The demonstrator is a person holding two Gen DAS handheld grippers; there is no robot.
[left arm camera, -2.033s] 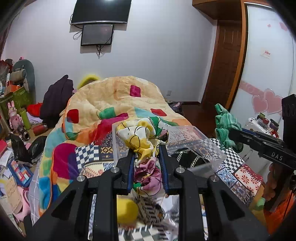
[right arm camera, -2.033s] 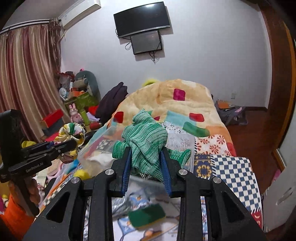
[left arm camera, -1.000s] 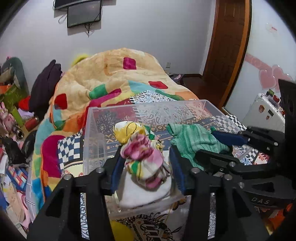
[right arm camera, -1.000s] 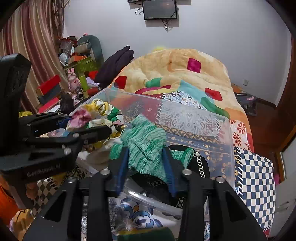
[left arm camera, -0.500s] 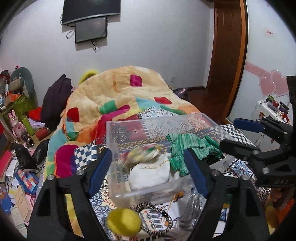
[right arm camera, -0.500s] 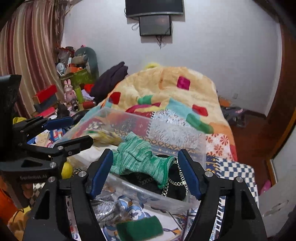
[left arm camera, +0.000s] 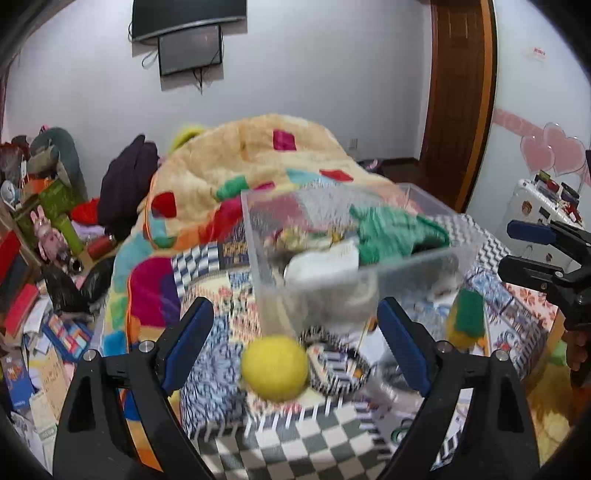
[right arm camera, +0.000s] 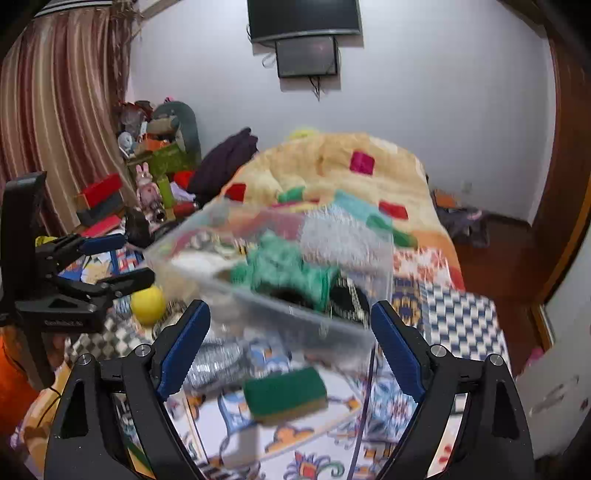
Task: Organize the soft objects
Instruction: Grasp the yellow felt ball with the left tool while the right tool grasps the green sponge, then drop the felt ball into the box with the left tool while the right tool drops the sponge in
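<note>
Where each gripper clamped a soft item two seconds ago, the left gripper [left arm camera: 295,332] and right gripper [right arm camera: 290,339] now hang with jaws wide apart and empty. The green knit cloth [left arm camera: 391,232] and floral cloth [left arm camera: 306,236] lie inside the clear bin [left arm camera: 273,284], beyond both jaws.

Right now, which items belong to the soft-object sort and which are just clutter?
Job:
clear plastic bin
green knit cloth in bin
yellow ball
green sponge

Clutter:
wall TV
pink bunny toy
patchwork quilt
</note>
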